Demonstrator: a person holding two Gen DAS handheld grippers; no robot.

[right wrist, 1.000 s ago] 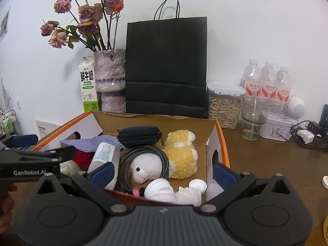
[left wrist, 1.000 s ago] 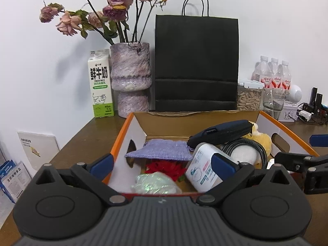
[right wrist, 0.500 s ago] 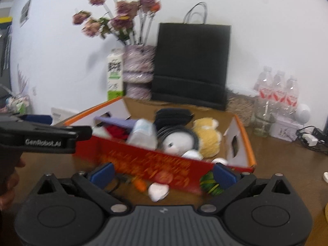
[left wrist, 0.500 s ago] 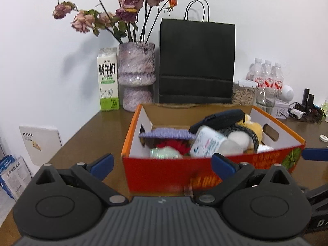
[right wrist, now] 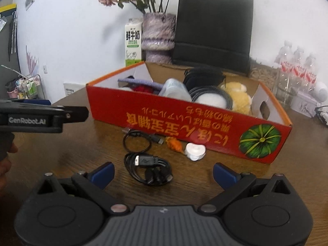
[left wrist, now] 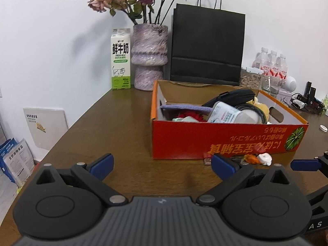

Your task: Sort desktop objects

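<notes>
Looking at the box [right wrist: 184,119] first, I see it sits on the table [left wrist: 123,127], red front wall toward me, packed with a bottle [right wrist: 174,89], a black pouch [right wrist: 203,75], a coiled cord [right wrist: 211,94] around a white plush, a yellow plush [right wrist: 239,98], a purple cloth [right wrist: 139,81] and something red under it. Just in front of the box lie the loose things: a thin cable loop [right wrist: 136,141], a thicker bundled cable [right wrist: 149,169] nearer me, an orange trinket [right wrist: 174,143] and a white clip [right wrist: 195,150] beside it, close to the box wall.

My right claw [right wrist: 163,173] hangs wide over the table with nothing between its fingers, the bundled cable lying just ahead of the gap. My left claw [left wrist: 162,163] is also wide and holds nothing, low over bare wood left of the loose things; in the right view it shows at the left edge.

Behind the box stand a milk carton [left wrist: 121,58], a vase [left wrist: 149,56] of dried roses, a black bag [left wrist: 208,45], water bottles [left wrist: 271,64] and a glass [left wrist: 270,84].
</notes>
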